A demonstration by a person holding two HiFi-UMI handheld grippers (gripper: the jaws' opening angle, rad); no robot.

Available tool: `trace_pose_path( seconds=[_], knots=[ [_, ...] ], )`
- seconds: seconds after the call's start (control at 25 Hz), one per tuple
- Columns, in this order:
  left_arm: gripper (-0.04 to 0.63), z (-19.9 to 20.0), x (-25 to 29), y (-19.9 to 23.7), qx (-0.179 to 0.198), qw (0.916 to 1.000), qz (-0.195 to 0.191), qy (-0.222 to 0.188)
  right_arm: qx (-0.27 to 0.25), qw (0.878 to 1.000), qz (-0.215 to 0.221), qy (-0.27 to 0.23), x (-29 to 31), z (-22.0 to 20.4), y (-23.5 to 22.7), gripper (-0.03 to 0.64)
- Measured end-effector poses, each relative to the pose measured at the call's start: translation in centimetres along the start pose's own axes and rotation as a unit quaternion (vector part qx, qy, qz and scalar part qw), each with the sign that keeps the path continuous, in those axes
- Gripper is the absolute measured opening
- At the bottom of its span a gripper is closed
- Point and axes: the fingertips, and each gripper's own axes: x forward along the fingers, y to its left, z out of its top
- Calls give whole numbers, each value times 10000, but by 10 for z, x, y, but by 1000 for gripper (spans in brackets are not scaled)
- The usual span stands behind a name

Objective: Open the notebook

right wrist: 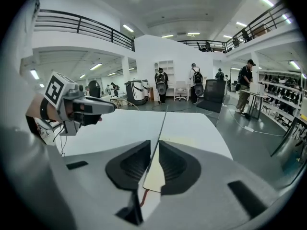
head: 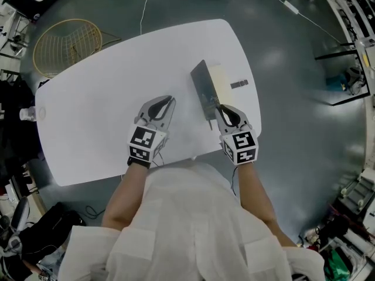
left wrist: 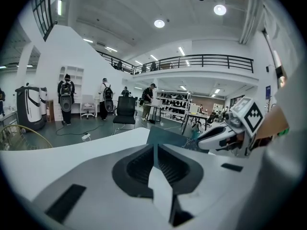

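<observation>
The notebook lies on the right part of the white table (head: 105,104). Its dark grey cover (head: 203,88) stands lifted, tilted up to the left, and a cream page (head: 222,82) shows beneath it. My right gripper (head: 218,109) is shut on the near edge of that cover. In the right gripper view the cover (right wrist: 161,121) runs edge-on between the closed jaws of this gripper (right wrist: 154,153). My left gripper (head: 170,100) is shut on nothing and hovers over bare table to the left of the notebook. The left gripper view shows its jaws (left wrist: 154,150) pressed together, with the cover (left wrist: 165,136) beyond.
A small dark strip (head: 239,84) lies on the table just right of the notebook. A clear bottle (head: 27,114) sits at the table's left edge. On the floor beyond the table's far left corner stands a wire basket (head: 66,43). People stand far off in the hall.
</observation>
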Motion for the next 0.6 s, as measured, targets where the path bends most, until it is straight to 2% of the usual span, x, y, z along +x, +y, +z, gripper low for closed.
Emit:
trace_pose_path(
  seconds=[0.6],
  knots=[
    [28,-1,-30,26,-160,9990,357,-223,-324,9973,662,52,13,9,61,71]
  ],
)
